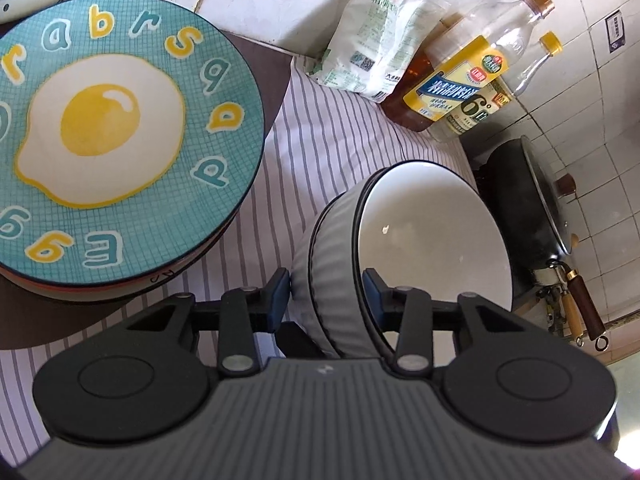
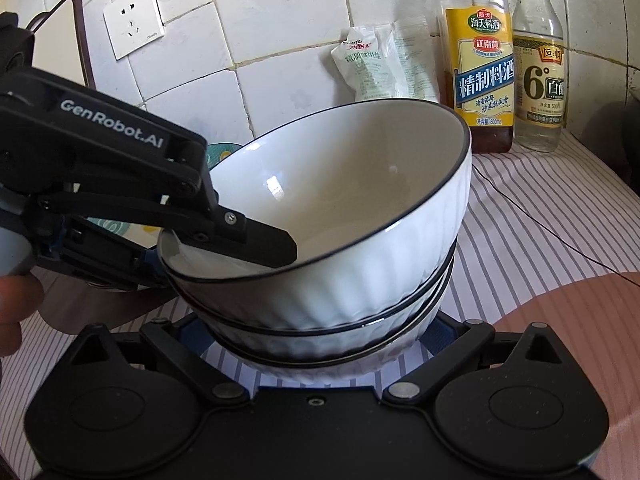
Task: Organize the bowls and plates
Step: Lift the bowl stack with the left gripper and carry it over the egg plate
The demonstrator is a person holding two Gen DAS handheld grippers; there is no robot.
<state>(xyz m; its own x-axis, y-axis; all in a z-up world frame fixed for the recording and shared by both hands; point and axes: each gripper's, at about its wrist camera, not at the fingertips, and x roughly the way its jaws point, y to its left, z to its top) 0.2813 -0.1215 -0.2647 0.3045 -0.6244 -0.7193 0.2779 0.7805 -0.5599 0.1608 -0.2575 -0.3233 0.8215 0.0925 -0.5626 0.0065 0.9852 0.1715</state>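
A white ribbed bowl (image 1: 432,232) with a dark rim sits tilted on top of a stack of like bowls (image 2: 320,344). My left gripper (image 1: 326,292) is shut on the wall of this top bowl (image 2: 360,184), one finger (image 2: 272,244) inside and the other outside the rim. My right gripper (image 2: 316,332) straddles the lower bowls. Its fingertips are hidden behind them, so its grip does not show. A teal plate with a fried-egg picture (image 1: 120,120) tops a stack of plates to the left.
On the striped cloth (image 1: 320,152) at the tiled wall stand a salt bag (image 1: 372,40), a cooking-wine bottle (image 2: 480,64) and a vinegar bottle (image 2: 540,72). A black wok (image 1: 532,208) is on the right. A thin cable (image 2: 540,224) crosses the cloth. A person's hand (image 2: 12,304) is at the left edge.
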